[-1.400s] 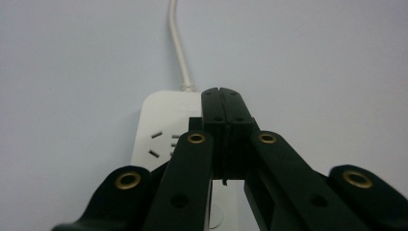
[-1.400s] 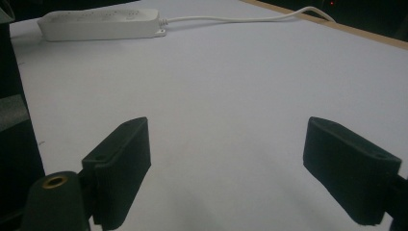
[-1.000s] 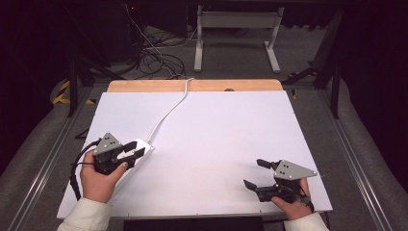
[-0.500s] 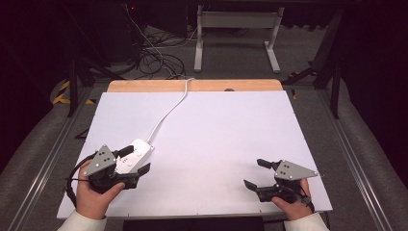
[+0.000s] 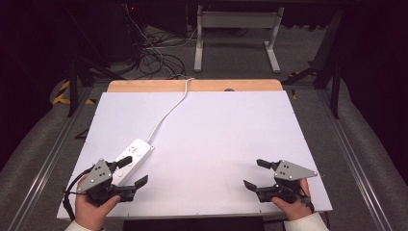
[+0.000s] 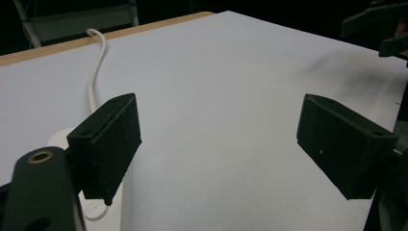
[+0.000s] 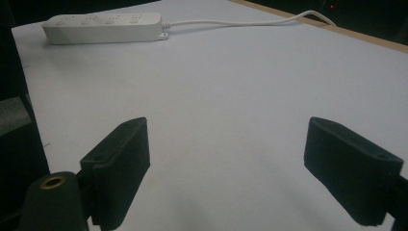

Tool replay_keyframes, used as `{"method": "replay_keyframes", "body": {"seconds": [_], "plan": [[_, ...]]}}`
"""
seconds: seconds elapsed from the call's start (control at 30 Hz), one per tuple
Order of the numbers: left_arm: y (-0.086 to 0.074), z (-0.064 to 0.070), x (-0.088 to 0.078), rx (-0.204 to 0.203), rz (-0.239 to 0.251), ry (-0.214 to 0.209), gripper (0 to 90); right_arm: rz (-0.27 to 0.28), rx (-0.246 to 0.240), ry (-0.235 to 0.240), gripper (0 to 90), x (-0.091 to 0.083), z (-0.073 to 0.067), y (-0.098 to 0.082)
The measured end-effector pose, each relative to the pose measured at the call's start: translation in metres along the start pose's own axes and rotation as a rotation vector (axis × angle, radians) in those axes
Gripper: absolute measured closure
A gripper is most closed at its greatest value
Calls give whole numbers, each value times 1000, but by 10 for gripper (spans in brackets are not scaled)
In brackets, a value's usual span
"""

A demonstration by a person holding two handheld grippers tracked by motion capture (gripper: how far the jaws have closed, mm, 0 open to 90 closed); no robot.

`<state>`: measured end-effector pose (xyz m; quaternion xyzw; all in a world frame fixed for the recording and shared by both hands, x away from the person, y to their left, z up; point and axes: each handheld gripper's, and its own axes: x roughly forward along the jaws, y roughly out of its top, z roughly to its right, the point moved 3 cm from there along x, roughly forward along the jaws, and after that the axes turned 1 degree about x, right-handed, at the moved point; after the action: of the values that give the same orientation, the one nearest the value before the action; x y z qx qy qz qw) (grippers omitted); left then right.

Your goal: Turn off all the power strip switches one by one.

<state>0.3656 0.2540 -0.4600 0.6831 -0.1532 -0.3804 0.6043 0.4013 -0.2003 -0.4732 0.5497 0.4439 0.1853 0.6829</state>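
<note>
The left gripper's (image 5: 132, 173) fingers (image 6: 108, 144) are blunt black blocks with a matt, faintly grainy face. They stand wide apart and have just been opening, with nothing between them but bare table. The strip (image 5: 132, 156) lies just beside the left finger, touching or nearly so; in the left gripper view its rounded white end (image 6: 60, 139) peeps out behind that finger.

The right gripper (image 5: 254, 174) rests near the front right corner, its fingers (image 7: 120, 163) of the same dull black stuff, spread wide and holding nothing. A grey three-cornered plate rides on each gripper.

The strip is a long, smooth white plastic bar with rounded ends and shallow sockets on top, lying aslant at the front left. Its cord (image 5: 168, 110), thin, white and glossy, runs in a soft curve away to the far edge.

The table (image 5: 226, 139) is a flat, matt white sheet, plain and smooth. Along its far side shows a strip of pale wood (image 5: 144, 85).
</note>
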Motion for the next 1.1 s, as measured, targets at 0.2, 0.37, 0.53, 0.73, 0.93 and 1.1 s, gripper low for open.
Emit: {"method": "replay_keyframes", "body": {"seconds": [0.2,0.37,0.53,0.73,0.93,1.1], "plan": [[-16,1,7,15,-25,2,180,-2,-1,3,169,0,-1,0],[-27,3,10,6,-59,-13,197,-6,0,2,167,1,0,-1],[-33,6,10,36,-81,-18,199,-7,-2,6,166,2,-1,-1],[-26,9,10,29,-41,-16,190,-8,-1,2,165,2,-1,-1],[-24,9,7,14,-18,-8,186,-11,-1,2,165,3,-1,-1],[-25,8,6,23,-30,-2,188,-11,-2,2,165,3,-1,-1]]}}
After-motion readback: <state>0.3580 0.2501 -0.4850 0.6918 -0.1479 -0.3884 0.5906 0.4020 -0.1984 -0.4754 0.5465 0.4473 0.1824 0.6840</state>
